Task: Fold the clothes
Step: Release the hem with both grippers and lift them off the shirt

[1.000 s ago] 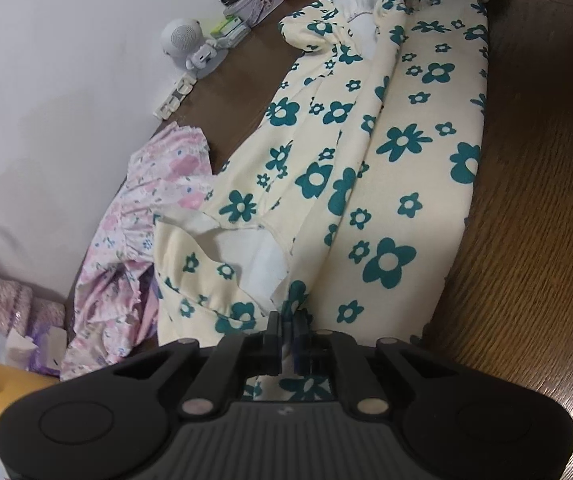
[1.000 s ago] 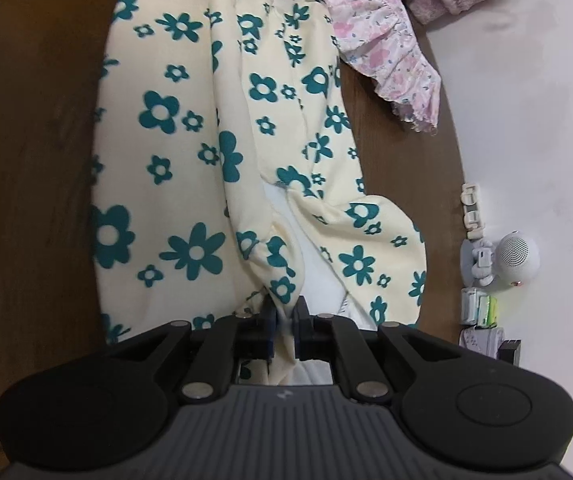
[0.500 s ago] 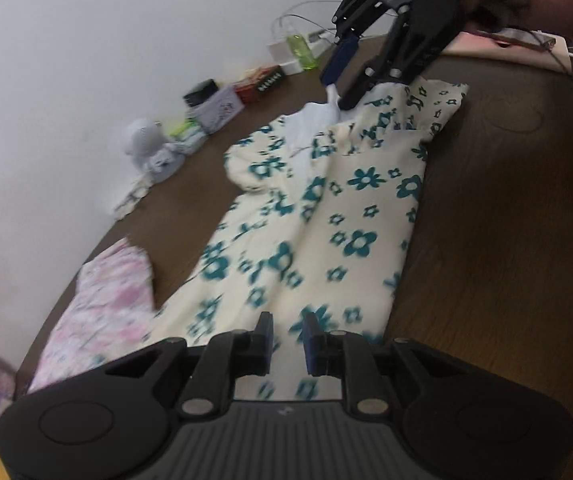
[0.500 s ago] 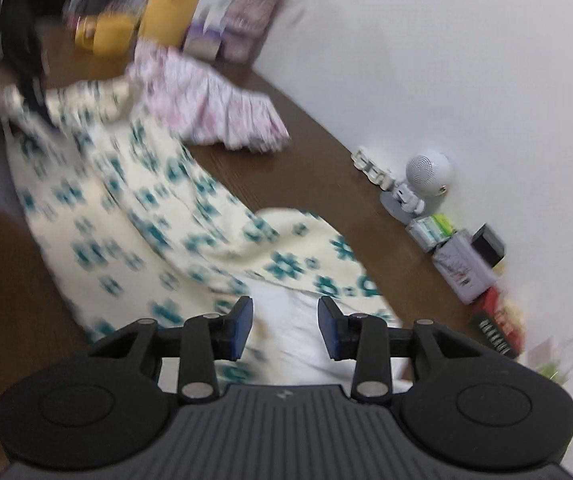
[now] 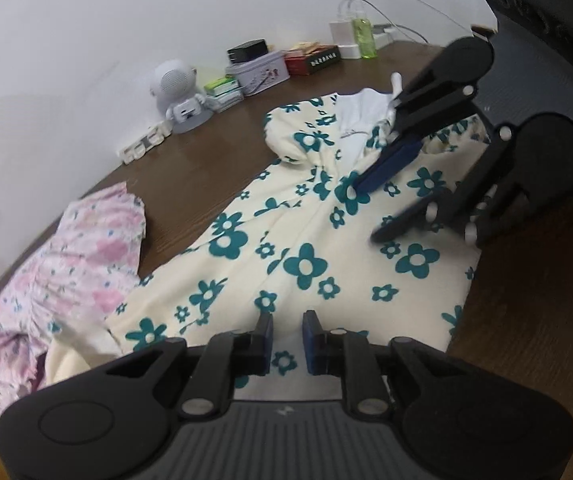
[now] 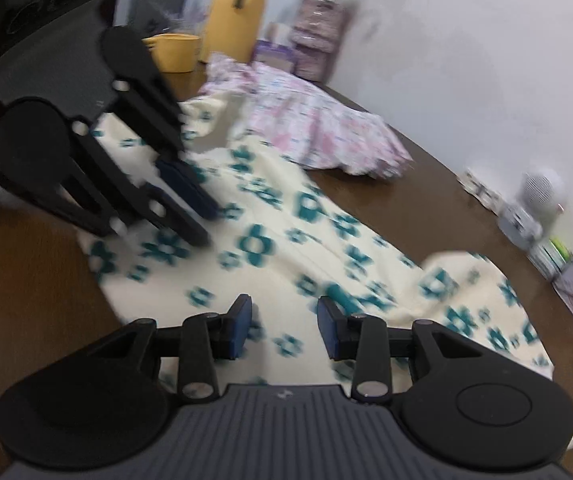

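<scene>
A cream garment with teal flowers (image 5: 306, 236) lies folded lengthwise on the brown table (image 5: 214, 160); it also shows, blurred, in the right wrist view (image 6: 286, 248). My left gripper (image 5: 286, 336) is open and empty, just above one end of the garment. My right gripper (image 6: 284, 330) is open and empty above the other end. Each gripper shows in the other's view: the right one (image 5: 366, 208) over the collar end, the left one (image 6: 202, 220) over the far end.
A pink floral garment (image 5: 58, 264) lies bunched beside the cream one, near the wall. A white astronaut speaker (image 5: 178, 96), tins, boxes and a green bottle (image 5: 364, 34) line the wall. A yellow jug (image 6: 234, 16) and cup stand at the far end.
Both grippers have let go of the cream garment, opened and lifted away from it. The garment now lies flat, folded lengthwise.
</scene>
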{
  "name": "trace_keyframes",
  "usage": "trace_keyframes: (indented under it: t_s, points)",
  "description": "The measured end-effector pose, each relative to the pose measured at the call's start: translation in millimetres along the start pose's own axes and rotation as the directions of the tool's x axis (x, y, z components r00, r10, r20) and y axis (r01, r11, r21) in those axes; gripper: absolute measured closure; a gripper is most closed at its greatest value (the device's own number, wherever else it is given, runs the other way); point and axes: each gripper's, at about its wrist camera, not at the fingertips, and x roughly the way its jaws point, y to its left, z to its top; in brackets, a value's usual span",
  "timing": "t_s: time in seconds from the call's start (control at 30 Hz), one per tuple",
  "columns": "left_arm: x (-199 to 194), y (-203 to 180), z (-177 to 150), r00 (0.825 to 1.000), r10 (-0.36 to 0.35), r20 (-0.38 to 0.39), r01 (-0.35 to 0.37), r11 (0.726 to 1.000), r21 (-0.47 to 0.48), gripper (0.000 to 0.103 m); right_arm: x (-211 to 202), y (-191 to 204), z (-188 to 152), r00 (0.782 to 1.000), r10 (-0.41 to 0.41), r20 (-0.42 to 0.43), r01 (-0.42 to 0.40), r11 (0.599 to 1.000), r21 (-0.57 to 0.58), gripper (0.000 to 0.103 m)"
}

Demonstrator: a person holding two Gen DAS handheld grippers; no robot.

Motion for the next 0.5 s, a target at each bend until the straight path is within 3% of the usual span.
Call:
trace_keyframes:
  t_s: [0.33, 0.5]
  points:
    - [-9, 11, -19, 1.0, 0.001, 0.017, 0.0, 0.997, -0.08, 0.086, -41, -68, -53, 0.997, -0.063, -0.038, 0.069, 0.981, 0.184, 0.067]
    - [-11, 11, -21, 1.0, 0.014, 0.025, -0.011, 0.995, -0.102, 0.086, -44, -79, -65, 0.993, -0.114, -0.036, 0.119, 0.969, 0.216, 0.067]
